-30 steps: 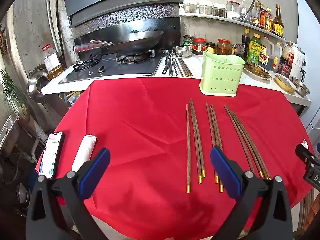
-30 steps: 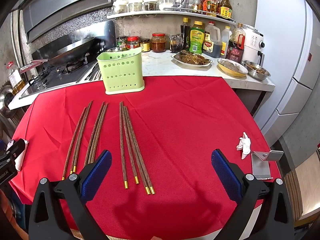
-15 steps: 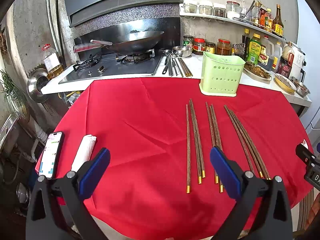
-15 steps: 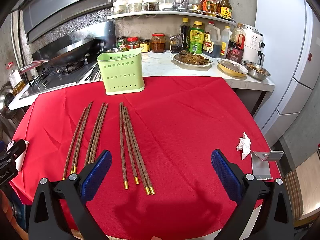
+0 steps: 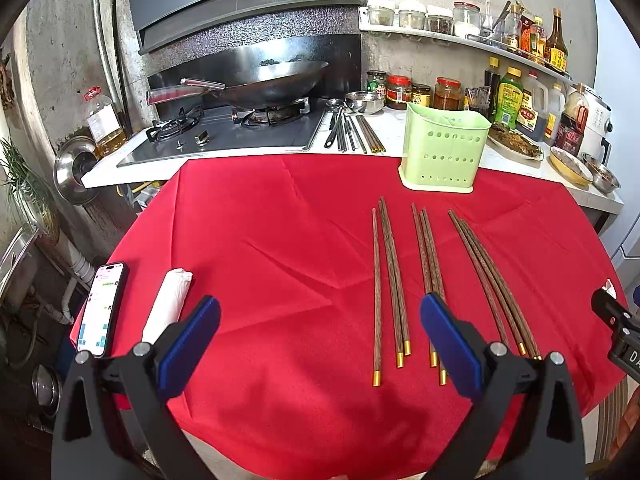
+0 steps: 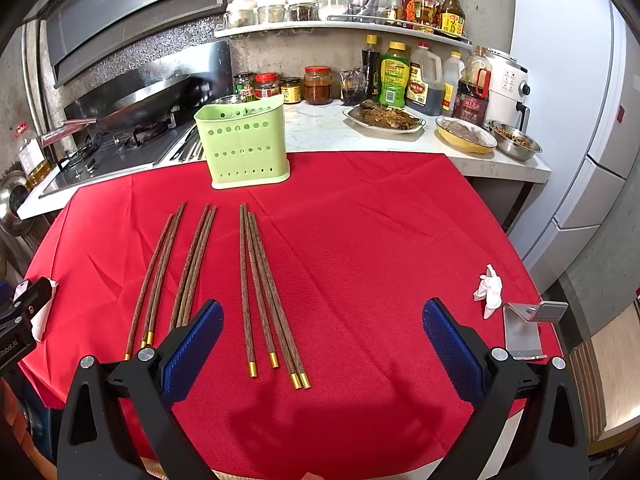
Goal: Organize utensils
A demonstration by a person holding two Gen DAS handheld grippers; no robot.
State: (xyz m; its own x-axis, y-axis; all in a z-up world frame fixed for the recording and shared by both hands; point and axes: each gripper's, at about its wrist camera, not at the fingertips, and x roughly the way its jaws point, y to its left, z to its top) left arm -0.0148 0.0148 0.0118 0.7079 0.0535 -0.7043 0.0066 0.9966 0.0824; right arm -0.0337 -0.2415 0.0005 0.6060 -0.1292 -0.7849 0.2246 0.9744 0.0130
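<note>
I see dark wooden chopsticks (image 5: 390,280) with gold-capped ends lying flat on the red cloth in three loose groups side by side, gold tips toward me, thin ends pointing at the holder. Each group's sticks touch or nearly touch. The pale green utensil holder (image 5: 444,154), perforated with round holes, stands upright at the cloth's far edge, just beyond the chopsticks (image 6: 260,284).

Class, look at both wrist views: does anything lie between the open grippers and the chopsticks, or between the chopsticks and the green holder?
Nothing visible does. The chopsticks lie flat on bare red tablecloth ahead of the right gripper and left gripper; only cloth separates them from the green utensil holder.
</note>
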